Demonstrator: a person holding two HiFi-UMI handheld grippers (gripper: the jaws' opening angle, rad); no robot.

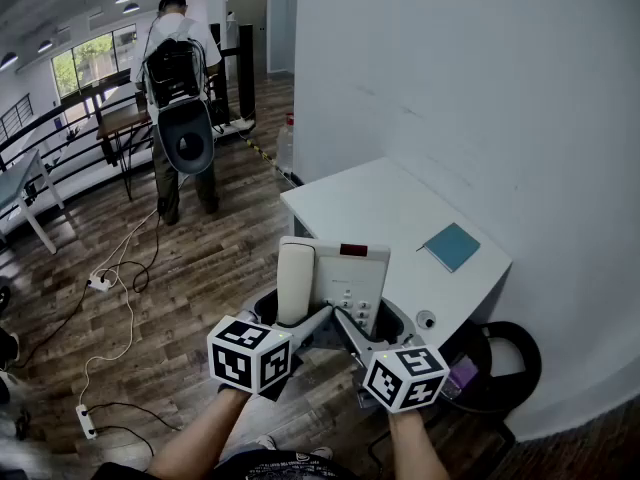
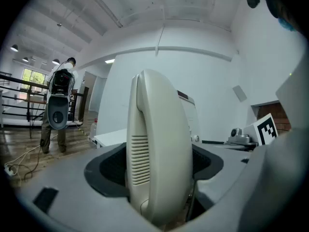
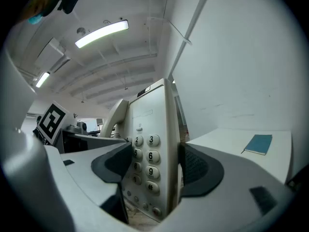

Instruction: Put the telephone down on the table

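Telephone (image 1: 333,283) up in the air, carried between 2 grippers at the near edge of the white surface (image 1: 380,208). It stands upright, face toward the head camera, with the cream handset (image 2: 159,149) lying in its cradle on the left side and the keypad (image 3: 147,166) on the right. A dark red strip (image 1: 353,250) runs along the top of the body.

Left gripper (image 1: 288,318) now: its jaws stand wide and are clamped on the handset side, and the dark pads (image 2: 108,170) press in against the handset from either flank. Right gripper (image 1: 372,324) does the same on the keypad side, with wide jaws closed on the body and 1 pad (image 3: 198,170) tight against the right edge of the telephone. Keys 2, 3, 6, 9 and # read clearly there.

The telephone is not resting on the surface; wooden floor (image 1: 200,268) shows beneath its lower end in both gripper views. A teal notebook (image 1: 452,245) lies flat on the surface near the wall (image 1: 480,98), well apart from the telephone.

Back across the room, a person (image 1: 178,98) stands facing away with a backpack on, beside a railing. White cables (image 1: 120,268) trail over the floor toward the lower left.
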